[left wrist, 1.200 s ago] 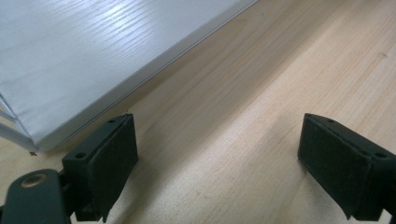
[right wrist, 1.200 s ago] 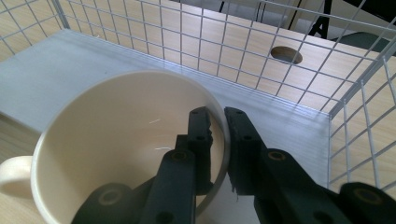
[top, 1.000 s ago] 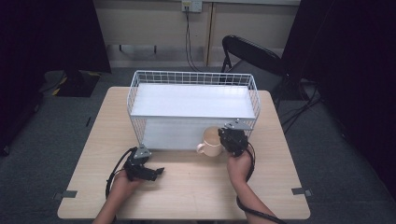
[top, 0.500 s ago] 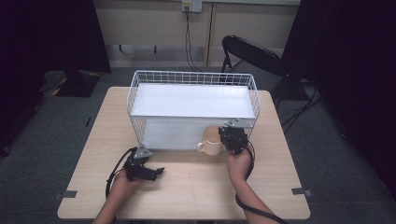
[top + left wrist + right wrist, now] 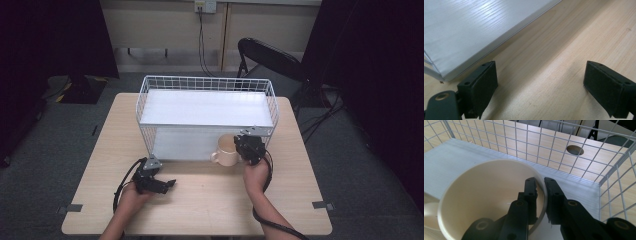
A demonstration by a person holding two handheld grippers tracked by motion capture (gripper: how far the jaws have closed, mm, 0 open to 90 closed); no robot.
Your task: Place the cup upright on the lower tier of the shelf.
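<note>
So nearest the person, the left gripper (image 5: 159,184) is just parked low on the worktop (image 5: 210,205), lying about level, jaws wide apart with nothing between them (its own view is bare wood plus the near edge of the white board). It's well away from the action.

The right gripper (image 5: 248,148) is the one that matters. It's clamped on the rim of the cream mug (image 5: 227,150), one jaw inside the wall and one outside, on the mug's right side, with the handle sticking out left, away from the gripper. The mug sits right up against the near-right corner of the wire basket (image 5: 207,83), wrist angled forward and down.

My guess is the whole thing hinges on height: the basket's white top board (image 5: 205,107) lies just beyond and above the mug.
</note>
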